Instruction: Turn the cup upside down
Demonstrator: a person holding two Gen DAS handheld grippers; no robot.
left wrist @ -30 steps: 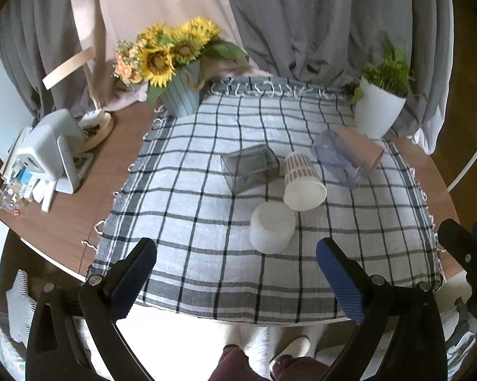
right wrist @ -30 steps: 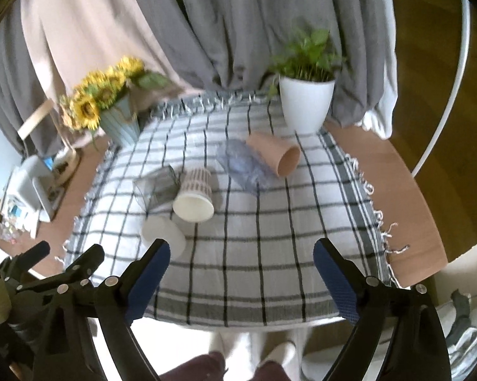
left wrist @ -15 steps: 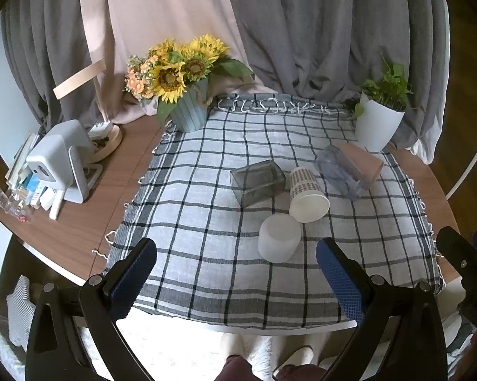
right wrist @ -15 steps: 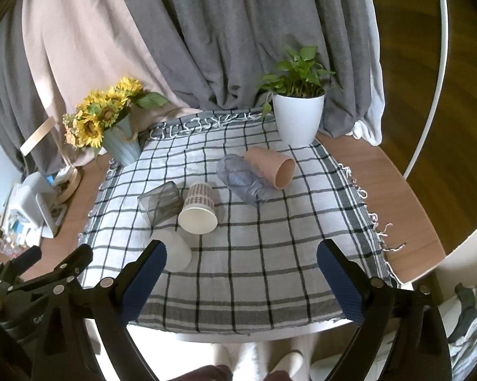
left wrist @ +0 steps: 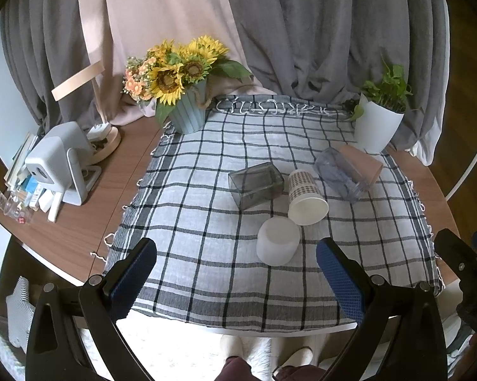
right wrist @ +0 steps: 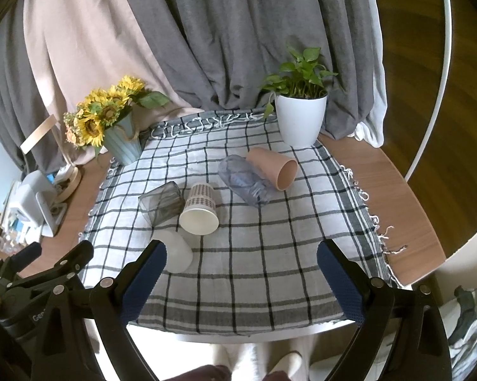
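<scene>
Lying on side mid-cloth: paper cup (left wrist: pixel 305 197), light, thin, squashes easy. Pinch gently across checked wall, not rim. Left gripper (left wrist: pixel 237 270) and right gripper (right wrist: pixel 241 270) both spread wide, empty, at near edge of checked cloth (right wrist: pixel 270 273).

Left wrist view: camera sits behind the left gripper (left wrist: pixel 237 273), above and just off the near edge of the table (left wrist: pixel 79 238), facing the far edge and the curtains (left wrist: pixel 318 31), angled down. Far left corner with the sunflowers (left wrist: pixel 178 70) reads large.

Right wrist view: same arrangement behind the right gripper (right wrist: pixel 241 274), set further toward the right edge of the table (right wrist: pixel 397 197); the potted plant (right wrist: pixel 300 111) at the far right corner is nearer.

Shared: the whole checked cloth (left wrist: pixel 206 222) (right wrist: pixel 270 254), the cups on it, sunflowers (right wrist: pixel 102 117), potted plant (left wrist: pixel 381 114), curtains (right wrist: pixel 238 31). Each view catches the other gripper at its frame edge.
</scene>
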